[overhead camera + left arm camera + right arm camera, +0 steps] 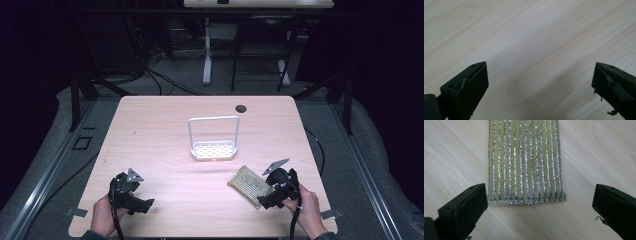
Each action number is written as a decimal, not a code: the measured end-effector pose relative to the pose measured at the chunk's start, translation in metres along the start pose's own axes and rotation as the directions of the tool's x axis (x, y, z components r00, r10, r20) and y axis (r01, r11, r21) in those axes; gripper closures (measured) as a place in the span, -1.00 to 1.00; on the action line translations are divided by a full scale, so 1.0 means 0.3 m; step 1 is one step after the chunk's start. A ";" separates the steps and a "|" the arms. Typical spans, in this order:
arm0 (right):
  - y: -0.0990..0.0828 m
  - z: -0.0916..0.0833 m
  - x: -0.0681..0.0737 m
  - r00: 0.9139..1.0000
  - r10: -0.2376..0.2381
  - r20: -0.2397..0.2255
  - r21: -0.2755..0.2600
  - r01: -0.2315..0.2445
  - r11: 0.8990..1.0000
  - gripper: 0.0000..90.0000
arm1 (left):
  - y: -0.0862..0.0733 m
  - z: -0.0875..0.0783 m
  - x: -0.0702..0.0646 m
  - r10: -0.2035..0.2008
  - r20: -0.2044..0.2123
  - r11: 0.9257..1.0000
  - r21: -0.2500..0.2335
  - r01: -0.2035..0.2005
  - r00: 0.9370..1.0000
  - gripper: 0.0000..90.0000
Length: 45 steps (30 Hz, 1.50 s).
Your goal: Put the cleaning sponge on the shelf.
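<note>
High overview; tongs cameras close above table

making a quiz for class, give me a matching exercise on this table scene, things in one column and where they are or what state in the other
Things:
1. sponge
2. white rack
3. left tongs
4. dark round spot

Places or states:
A. near the table's far edge
B. open over bare wood
C. flat on the table at the right tongs
D. upright at the table's middle

Pairs: 1-C, 2-D, 3-B, 4-A
</note>
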State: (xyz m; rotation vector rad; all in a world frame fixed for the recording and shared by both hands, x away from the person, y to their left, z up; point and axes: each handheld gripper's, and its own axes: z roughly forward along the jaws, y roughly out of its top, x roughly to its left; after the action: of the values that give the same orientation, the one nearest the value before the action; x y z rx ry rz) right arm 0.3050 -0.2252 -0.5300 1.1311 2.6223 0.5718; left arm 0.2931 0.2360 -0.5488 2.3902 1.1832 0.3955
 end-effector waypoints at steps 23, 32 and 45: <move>0.082 0.106 0.043 0.998 -0.052 -0.036 0.122 0.056 0.991 -0.99 | 0.000 -0.004 -0.001 0.005 -0.001 1.000 0.000 -0.005 1.000 -0.98; 0.081 0.119 0.043 0.998 -0.053 -0.031 0.136 0.056 0.989 -0.84 | 0.000 -0.005 -0.001 0.009 0.000 1.000 0.002 -0.009 1.000 -0.98; 0.079 0.119 0.051 0.998 -0.060 -0.020 0.139 0.062 0.988 -0.71 | 0.000 -0.004 -0.002 0.011 0.000 1.000 0.002 -0.011 1.000 -0.98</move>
State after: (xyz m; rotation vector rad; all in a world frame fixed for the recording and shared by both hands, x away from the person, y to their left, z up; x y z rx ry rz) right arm 0.3225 -0.1898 -0.5526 1.0842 2.7368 0.3917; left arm 0.2921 0.2359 -0.5477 2.3993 1.1711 0.3980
